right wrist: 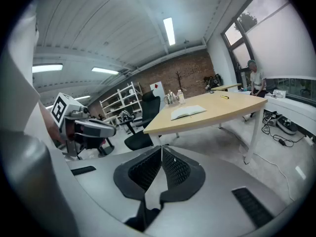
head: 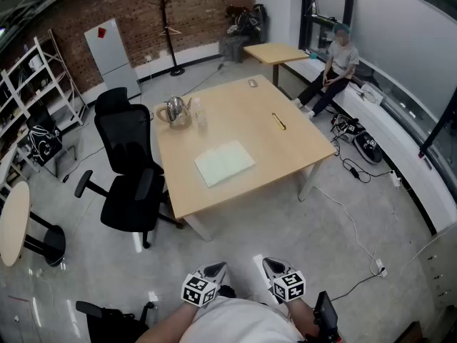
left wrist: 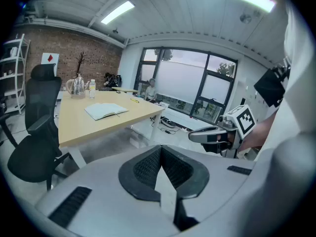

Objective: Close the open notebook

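Note:
The open notebook (head: 224, 162) lies flat with pale pages up on the wooden table (head: 300, 148), near the front edge. It also shows far ahead in the left gripper view (left wrist: 105, 110) and the right gripper view (right wrist: 188, 112). My left gripper (head: 217, 269) and right gripper (head: 270, 264) are held close to my body, well short of the table and side by side. In each gripper's own view the jaws meet with nothing between them: left gripper (left wrist: 160, 148), right gripper (right wrist: 161, 150). Each view also catches the other gripper, the right gripper (left wrist: 217, 134) and the left gripper (right wrist: 86, 127).
A kettle (head: 175, 111), a clear bottle (head: 201, 115), a yellow pen (head: 278, 121) and a mouse (head: 252, 83) are on the table. A black office chair (head: 128, 170) stands at its left side. A person (head: 335, 66) sits by the window. Cables (head: 357, 170) trail on the floor at right.

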`<state>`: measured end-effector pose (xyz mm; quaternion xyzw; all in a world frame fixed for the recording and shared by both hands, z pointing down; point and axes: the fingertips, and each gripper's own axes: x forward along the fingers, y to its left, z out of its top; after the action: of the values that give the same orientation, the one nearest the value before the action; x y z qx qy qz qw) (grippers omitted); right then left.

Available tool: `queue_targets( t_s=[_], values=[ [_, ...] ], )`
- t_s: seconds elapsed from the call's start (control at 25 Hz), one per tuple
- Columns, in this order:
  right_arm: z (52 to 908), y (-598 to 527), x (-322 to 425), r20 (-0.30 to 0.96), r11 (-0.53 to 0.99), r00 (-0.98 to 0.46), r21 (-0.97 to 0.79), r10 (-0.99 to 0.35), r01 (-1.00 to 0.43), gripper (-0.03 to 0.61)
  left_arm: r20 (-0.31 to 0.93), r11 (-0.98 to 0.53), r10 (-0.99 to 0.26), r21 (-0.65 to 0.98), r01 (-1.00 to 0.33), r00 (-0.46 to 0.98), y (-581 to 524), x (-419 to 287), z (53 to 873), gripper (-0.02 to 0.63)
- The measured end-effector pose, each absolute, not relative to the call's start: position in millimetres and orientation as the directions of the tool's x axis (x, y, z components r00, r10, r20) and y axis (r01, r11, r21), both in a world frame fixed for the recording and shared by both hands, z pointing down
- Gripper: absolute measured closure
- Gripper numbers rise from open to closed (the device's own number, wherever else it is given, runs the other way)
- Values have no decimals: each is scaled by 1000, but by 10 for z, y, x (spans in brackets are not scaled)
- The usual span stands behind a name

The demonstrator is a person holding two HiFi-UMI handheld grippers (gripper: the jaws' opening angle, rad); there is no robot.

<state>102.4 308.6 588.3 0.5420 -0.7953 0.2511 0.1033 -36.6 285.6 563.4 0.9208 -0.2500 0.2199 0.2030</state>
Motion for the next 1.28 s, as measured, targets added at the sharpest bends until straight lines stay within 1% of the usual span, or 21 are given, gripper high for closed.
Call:
queue_targets(
  t_s=[0.32, 0.52, 0.84, 1.12, 1.28],
  values=[
    [5800, 2566, 1203, 424, 255, -344, -254, -838, -933, 560, 488, -807, -348, 279, -521, 800, 2310, -208, 5744, 609],
    [5635, 2134, 1386, 419, 210, -288, -222, -861, -952, 560, 429, -841, -332, 268, -470, 840, 1739, 16, 5556, 609],
    [5394, 1423, 1382, 424, 197, -257, -181, -869, -964, 560, 397, -848, -316, 289, -444, 862, 1008, 6, 5446, 609],
    [5517, 903, 1097, 463, 225, -286, -184, -839, -957, 560, 417, -843, -310, 296, -450, 855, 566, -287, 5516, 609],
    [5532, 658, 867, 469, 286, -337, -178, -816, -942, 560, 425, -822, -344, 296, -487, 838, 409, -501, 5528, 608]
  ],
)
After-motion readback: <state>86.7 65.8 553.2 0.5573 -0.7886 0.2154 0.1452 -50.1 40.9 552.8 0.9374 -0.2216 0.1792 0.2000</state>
